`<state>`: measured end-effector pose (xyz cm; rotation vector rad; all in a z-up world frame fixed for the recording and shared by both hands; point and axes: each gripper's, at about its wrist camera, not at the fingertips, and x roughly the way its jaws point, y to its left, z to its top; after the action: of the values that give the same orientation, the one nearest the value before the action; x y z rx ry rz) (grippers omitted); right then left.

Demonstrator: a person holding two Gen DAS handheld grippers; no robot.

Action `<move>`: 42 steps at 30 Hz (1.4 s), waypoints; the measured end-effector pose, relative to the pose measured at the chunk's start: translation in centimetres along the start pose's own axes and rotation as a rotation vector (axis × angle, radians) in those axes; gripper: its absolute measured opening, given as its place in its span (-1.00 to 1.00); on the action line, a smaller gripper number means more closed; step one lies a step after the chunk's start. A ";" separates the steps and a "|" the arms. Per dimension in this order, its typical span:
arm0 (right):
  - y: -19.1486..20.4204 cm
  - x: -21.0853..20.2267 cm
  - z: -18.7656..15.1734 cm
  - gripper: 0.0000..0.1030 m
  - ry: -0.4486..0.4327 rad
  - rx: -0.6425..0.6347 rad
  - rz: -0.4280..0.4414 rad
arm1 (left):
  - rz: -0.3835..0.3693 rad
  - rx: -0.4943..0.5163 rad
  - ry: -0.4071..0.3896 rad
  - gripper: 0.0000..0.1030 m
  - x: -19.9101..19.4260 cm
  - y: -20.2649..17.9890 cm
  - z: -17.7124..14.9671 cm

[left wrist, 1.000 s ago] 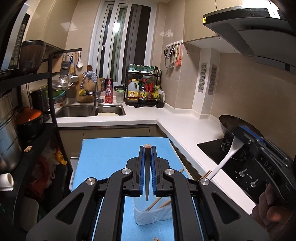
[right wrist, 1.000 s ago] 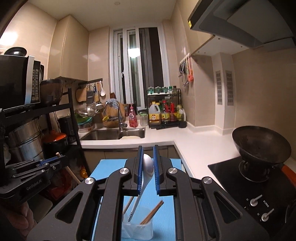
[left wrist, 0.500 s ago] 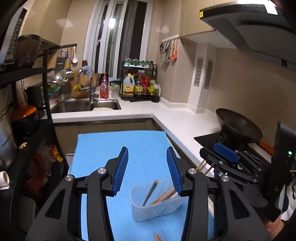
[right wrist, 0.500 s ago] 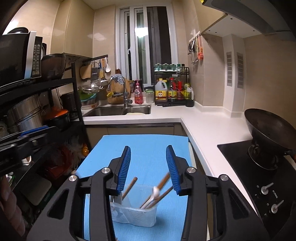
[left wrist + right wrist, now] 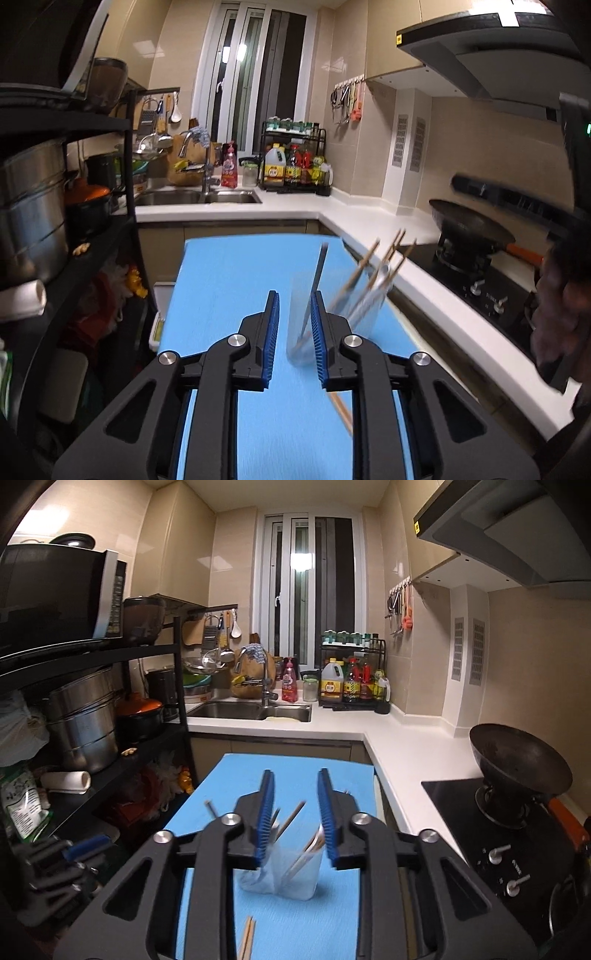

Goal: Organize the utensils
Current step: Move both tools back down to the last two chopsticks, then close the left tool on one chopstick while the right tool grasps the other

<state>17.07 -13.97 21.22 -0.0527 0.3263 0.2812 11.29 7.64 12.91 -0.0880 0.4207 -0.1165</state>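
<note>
The left hand-held gripper (image 5: 294, 317) points forward and slightly down over the blue mat (image 5: 236, 273), its jaws closing with a narrow gap between the blue pads. Nothing is pinched between them: the clear cup (image 5: 332, 317) stands on the mat just past the tips, a little toward the right pad, blurred in the left wrist view. A dark, flat utensil (image 5: 318, 273) stands nearly upright in it and several chopsticks (image 5: 388, 254) lean out to the right toward the white counter (image 5: 369, 221). One loose chopstick (image 5: 341, 410) lies on the mat below the right finger. The right hand-held gripper (image 5: 295, 805) also hangs above the mat with its jaws closing on nothing; seen between its fingers, the cup (image 5: 295, 878) sits lower down, holding chopsticks and pale-handled utensils (image 5: 314, 843). Two more chopsticks (image 5: 246, 938) lie on the mat nearer the camera. The left gripper's body shows at the lower left of the right wrist view. A wok (image 5: 517, 764) sits on the stove (image 5: 461, 812) to the right.
</note>
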 end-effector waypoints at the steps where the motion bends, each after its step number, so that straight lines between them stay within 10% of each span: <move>1: 0.2 -0.7 -0.7 -0.74 0.007 0.006 0.010 | 0.002 -0.009 0.010 -0.70 -0.3 0.3 -1.0; 19: 4.8 -2.2 -26.1 -0.72 0.464 0.129 0.057 | 0.022 -0.140 0.167 -0.70 -3.0 1.6 -12.6; 30: 7.3 -0.8 -28.2 -0.52 0.502 0.054 0.042 | 0.002 -0.233 0.185 -0.70 -2.4 3.6 -12.8; 42: 5.3 -1.2 -28.2 -0.88 0.496 0.140 -0.049 | -0.050 -0.207 0.232 -0.70 -1.0 1.9 -14.7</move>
<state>5.81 -11.95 -5.10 0.0087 0.8358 0.1927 4.54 8.75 -0.24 -0.2906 0.6615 -0.1328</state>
